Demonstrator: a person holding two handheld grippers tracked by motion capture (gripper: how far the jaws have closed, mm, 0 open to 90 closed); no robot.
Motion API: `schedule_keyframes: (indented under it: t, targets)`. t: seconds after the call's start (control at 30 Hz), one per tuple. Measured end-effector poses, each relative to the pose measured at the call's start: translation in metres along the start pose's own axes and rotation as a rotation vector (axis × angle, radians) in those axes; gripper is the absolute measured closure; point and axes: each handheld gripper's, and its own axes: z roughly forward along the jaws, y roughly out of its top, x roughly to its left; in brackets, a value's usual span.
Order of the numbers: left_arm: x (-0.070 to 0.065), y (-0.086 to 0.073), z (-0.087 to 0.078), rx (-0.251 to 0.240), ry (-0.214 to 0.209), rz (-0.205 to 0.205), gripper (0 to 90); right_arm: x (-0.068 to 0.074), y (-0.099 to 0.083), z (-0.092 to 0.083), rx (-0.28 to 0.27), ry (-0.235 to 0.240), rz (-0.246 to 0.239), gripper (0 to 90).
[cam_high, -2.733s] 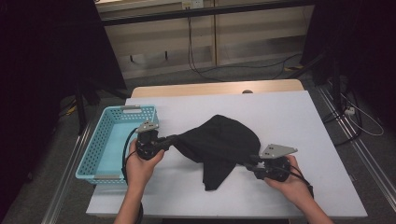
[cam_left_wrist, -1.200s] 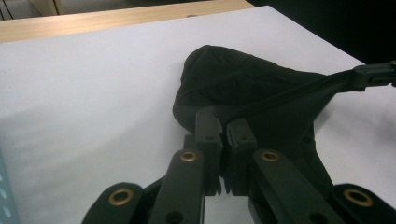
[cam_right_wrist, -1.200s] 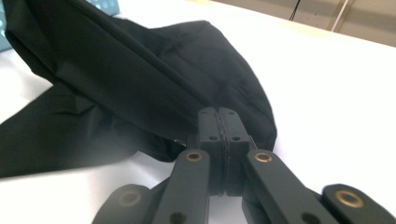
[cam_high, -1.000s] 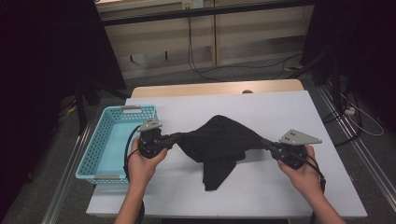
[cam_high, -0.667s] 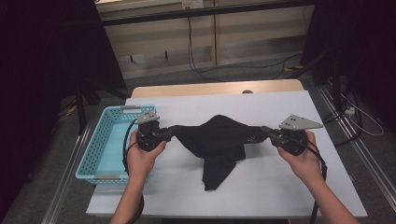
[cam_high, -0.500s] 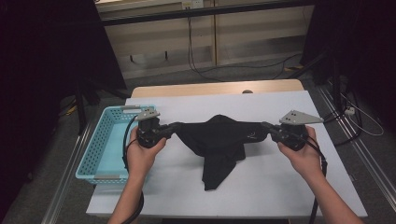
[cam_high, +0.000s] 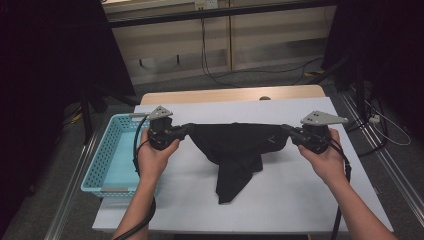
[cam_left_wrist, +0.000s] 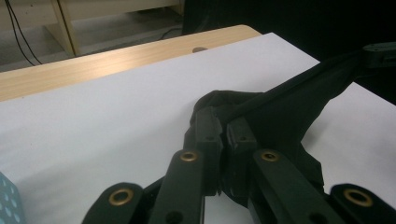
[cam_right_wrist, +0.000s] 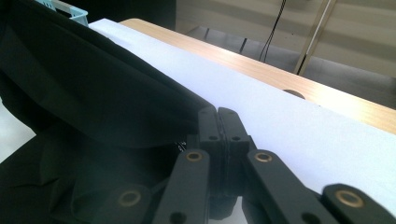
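A white table (cam_high: 300, 200) stands in a dim room, with a strip of wood along its far edge and cables on the floor behind it. A light blue plastic basket (cam_high: 107, 165) sits at the left end of the table.

A person holds a gripper in each hand. The left gripper (cam_high: 186, 129) is near the basket, and its jaws are pinched tight on one end of a black cloth (cam_high: 235, 150). In the left gripper view the left gripper (cam_left_wrist: 224, 135) has a bunch of the cloth (cam_left_wrist: 289, 107) squeezed between its jaws. The right gripper (cam_high: 286, 129) is over the right side of the table, and its jaws are closed on the other end. In the right gripper view its jaws (cam_right_wrist: 218, 125) press together on the edge of the cloth (cam_right_wrist: 84, 84).

The cloth is pulled out straight between the two grippers, well apart, so its top edge makes a line. The middle of it hangs down in a point and lies on the table.
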Motion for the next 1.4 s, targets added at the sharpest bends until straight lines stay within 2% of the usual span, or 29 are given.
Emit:
schedule_keyframes:
  t: [0.27,0.53,0.93,1.07,1.2,1.4]
  targets:
    - [0.001,0.008,0.0,0.004,0.004,0.01,86.1,0.0,0.003,0.001,0.012,-0.01,-0.013,89.4]
    - [0.0,0.016,-0.003,-0.004,0.006,0.013,86.1,-0.001,0.011,-0.001,0.0,-0.016,-0.024,89.4]
    - [0.002,0.019,-0.001,0.004,0.008,0.005,86.1,-0.003,0.014,0.003,0.001,-0.014,-0.026,89.4]
    - [0.001,0.015,0.002,0.016,0.011,0.004,86.2,-0.002,0.012,0.005,0.007,-0.01,-0.031,89.4]
    - [0.0,0.01,0.007,0.037,0.014,0.003,86.2,-0.002,0.003,0.008,0.009,-0.003,-0.015,89.4]
    - [0.003,0.014,0.013,0.042,0.009,0.004,86.3,-0.004,0.001,0.006,0.0,-0.024,0.008,89.3]
